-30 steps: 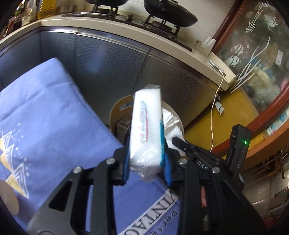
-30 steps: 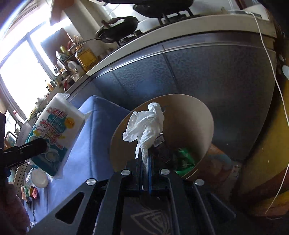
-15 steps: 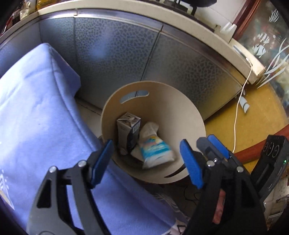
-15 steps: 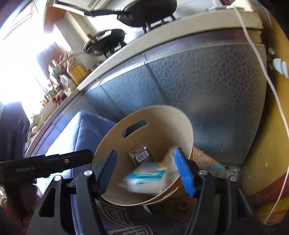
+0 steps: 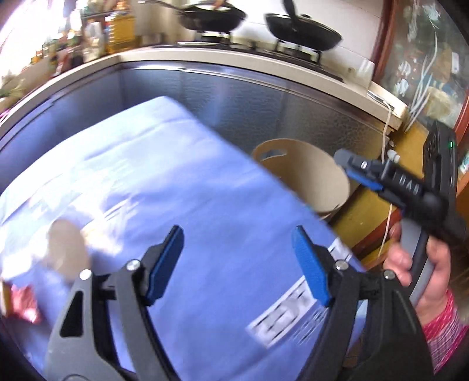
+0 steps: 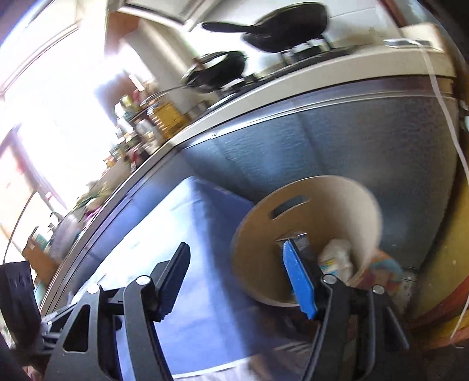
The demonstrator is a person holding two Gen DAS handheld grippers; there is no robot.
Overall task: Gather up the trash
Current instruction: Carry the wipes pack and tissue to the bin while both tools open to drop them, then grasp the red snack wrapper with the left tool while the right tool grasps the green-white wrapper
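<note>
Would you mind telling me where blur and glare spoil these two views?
Left wrist view: the blue cloth and its print are motion-smeared, the claw sharp. Right wrist view: the window is blown out white, the pans and bin are streaked.

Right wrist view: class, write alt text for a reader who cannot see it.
The open, empty right gripper points at a tan round bin beside a blue cloth-covered table, with a white packet inside the bin. Behind stand a metal-fronted counter and black pans.
</note>
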